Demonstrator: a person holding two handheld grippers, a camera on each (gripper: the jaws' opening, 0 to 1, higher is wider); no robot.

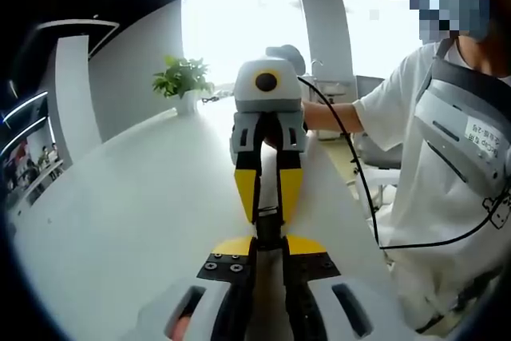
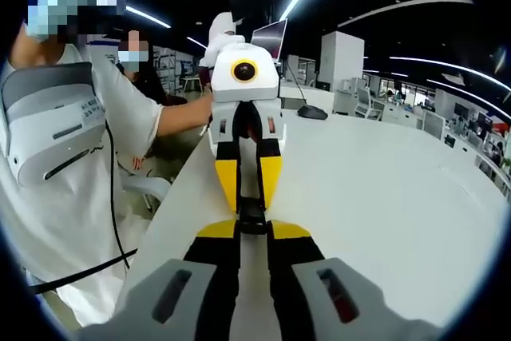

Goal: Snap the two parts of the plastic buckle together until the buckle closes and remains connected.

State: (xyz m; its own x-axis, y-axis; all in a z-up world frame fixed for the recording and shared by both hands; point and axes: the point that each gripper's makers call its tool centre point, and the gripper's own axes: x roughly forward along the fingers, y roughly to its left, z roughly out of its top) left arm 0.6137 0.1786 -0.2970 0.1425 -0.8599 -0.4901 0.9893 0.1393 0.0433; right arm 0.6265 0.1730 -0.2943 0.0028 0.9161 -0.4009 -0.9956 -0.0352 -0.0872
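Left tool (image 1: 269, 247) and right tool (image 2: 253, 239), each pinched narrow on one half of the black buckle (image 1: 268, 221), meet tip to tip at frame centre above the white bench (image 2: 383, 189), lined up for snapping.

We're looking at a long white table (image 1: 120, 221), also showing in the right gripper view (image 2: 383, 197). A potted plant (image 1: 183, 81) in a white pot is sitting on it at the far end, and the tabletop is running bare from that plant toward the camera. In the right gripper view, a dark rounded object (image 2: 312, 112) is lying on the table; can't tell what it is.
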